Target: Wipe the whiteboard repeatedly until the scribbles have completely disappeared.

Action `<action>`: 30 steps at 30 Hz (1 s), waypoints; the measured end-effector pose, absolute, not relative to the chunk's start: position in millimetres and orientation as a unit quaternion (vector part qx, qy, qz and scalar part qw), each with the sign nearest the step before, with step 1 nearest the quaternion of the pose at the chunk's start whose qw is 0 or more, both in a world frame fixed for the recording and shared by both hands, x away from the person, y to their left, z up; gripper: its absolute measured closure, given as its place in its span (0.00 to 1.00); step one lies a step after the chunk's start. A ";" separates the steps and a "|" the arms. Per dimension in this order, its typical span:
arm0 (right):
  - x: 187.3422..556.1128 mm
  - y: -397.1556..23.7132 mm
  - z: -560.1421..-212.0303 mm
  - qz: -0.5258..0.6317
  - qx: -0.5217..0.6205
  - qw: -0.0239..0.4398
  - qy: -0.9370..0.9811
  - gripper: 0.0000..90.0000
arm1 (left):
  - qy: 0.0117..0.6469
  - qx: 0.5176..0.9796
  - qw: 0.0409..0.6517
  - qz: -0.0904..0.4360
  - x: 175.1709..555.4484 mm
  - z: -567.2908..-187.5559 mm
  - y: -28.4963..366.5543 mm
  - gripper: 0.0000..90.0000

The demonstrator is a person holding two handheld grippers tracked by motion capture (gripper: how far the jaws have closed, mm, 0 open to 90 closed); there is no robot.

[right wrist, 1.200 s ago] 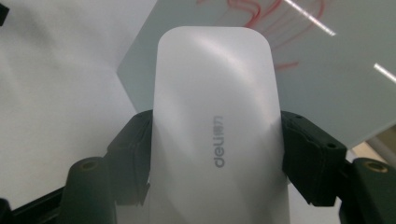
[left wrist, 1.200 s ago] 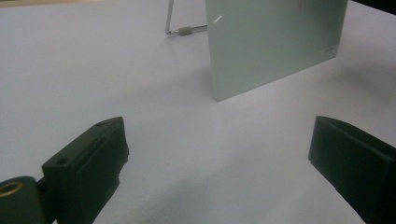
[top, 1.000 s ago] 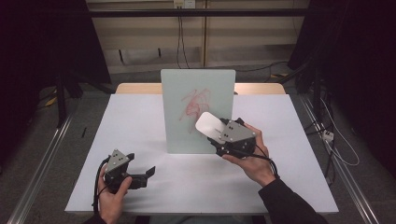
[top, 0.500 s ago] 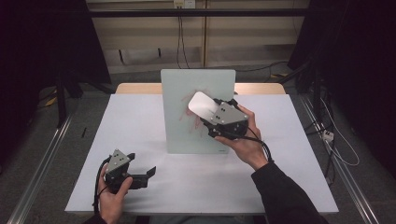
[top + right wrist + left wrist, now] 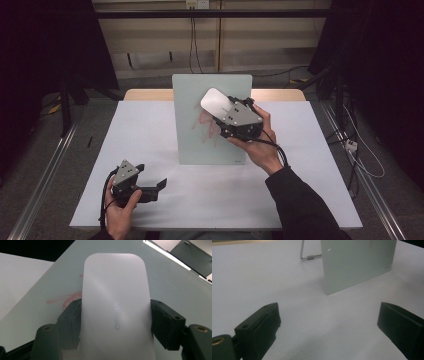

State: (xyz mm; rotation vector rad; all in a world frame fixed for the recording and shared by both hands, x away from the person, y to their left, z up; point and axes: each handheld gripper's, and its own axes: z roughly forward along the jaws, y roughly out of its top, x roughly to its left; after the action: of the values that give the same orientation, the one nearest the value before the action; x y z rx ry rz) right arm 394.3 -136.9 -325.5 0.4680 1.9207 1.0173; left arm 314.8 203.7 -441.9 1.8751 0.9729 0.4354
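Observation:
A pale green board (image 5: 212, 142) stands upright at the middle of the white table, with red scribbles (image 5: 204, 125) on its face. My right gripper (image 5: 221, 112) is shut on a white rounded eraser block (image 5: 215, 101), held against the upper part of the board over the scribbles. In the right gripper view both jaws clamp the sides of the eraser block (image 5: 116, 302), and the red scribbles (image 5: 65, 300) show to its left. My left gripper (image 5: 156, 187) rests low at the table's front left. Its jaws stand wide apart with nothing between them, and the board (image 5: 352, 265) rises ahead of the left gripper (image 5: 329, 325).
The white tabletop (image 5: 145, 130) stretches around the board on all sides. A wire stand (image 5: 308, 256) props the board from behind. The black cable (image 5: 272, 145) of the right gripper trails over the wrist. Metal rails and loose cables lie on the floor beside the table.
My right hand has carried the eraser block up and left across the board's face, from its lower right to the upper middle. The left gripper has stayed put.

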 end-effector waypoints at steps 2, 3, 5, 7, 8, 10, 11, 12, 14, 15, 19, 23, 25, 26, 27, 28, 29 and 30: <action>395.1 -136.6 -326.0 0.410 0.187 0.446 0.774 0.35 | 0.398 0.767 0.471 0.180 314.8 -441.9 203.5 0.05; 395.2 -135.7 -326.5 0.407 0.185 0.448 0.774 0.35 | 0.398 0.767 0.470 0.179 315.0 -441.9 203.6 0.05; 394.9 -133.2 -328.1 0.403 0.181 0.451 0.776 0.35 | 0.398 0.767 0.470 0.179 315.0 -442.2 203.6 0.05; 394.7 -132.4 -328.9 0.400 0.179 0.453 0.776 0.35 | 0.398 0.767 0.470 0.179 314.9 -442.1 203.6 0.05; 394.3 -130.6 -330.9 0.397 0.176 0.455 0.777 0.35 | 0.398 0.767 0.471 0.180 314.8 -442.0 203.6 0.05; 393.1 -128.0 -334.4 0.395 0.174 0.454 0.779 0.35 | 0.398 0.767 0.471 0.179 314.6 -442.0 203.3 0.05; 392.0 -126.0 -337.6 0.394 0.173 0.454 0.780 0.35 | 0.398 0.766 0.471 0.180 314.6 -442.0 203.1 0.05; 390.7 -123.7 -341.1 0.390 0.169 0.452 0.784 0.35 | 0.397 0.767 0.471 0.179 314.7 -442.1 203.1 0.05; 387.7 -119.1 -349.0 0.389 0.164 0.442 0.791 0.35 | 0.395 0.768 0.470 0.180 314.7 -441.9 203.3 0.05; 386.2 -117.0 -353.1 0.387 0.162 0.439 0.794 0.35 | 0.396 0.768 0.471 0.178 314.5 -441.8 203.3 0.05; 382.4 -110.7 -363.8 0.389 0.162 0.422 0.803 0.35 | 0.399 0.766 0.471 0.179 314.6 -442.1 203.4 0.05; 380.5 -105.4 -369.1 0.384 0.161 0.405 0.814 0.35 | 0.398 0.767 0.470 0.180 314.5 -441.9 203.1 0.05; 380.3 -103.1 -369.7 0.380 0.158 0.406 0.816 0.35 | 0.395 0.769 0.469 0.178 314.5 -441.6 203.5 0.05; 380.8 -103.1 -368.7 0.380 0.158 0.404 0.817 0.35 | 0.396 0.767 0.472 0.179 314.4 -441.9 203.0 0.05; 380.8 -103.1 -368.7 0.380 0.158 0.404 0.817 0.35 | 0.394 0.770 0.468 0.179 314.7 -441.6 203.7 0.05; 382.0 -103.4 -366.2 0.384 0.161 0.403 0.815 0.35 | 0.396 0.768 0.469 0.180 314.7 -442.1 203.5 0.05; 382.7 -103.7 -364.3 0.384 0.160 0.406 0.814 0.35 | 0.396 0.769 0.468 0.182 314.7 -442.2 204.1 0.05; 383.8 -104.2 -362.0 0.386 0.161 0.408 0.811 0.35 | 0.398 0.767 0.470 0.182 314.7 -442.3 204.1 0.05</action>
State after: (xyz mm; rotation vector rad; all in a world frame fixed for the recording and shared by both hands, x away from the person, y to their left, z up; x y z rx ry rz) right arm 383.8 -104.2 -362.0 0.4067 2.0443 0.9726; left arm 314.7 204.1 -442.3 1.8793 0.9750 0.4460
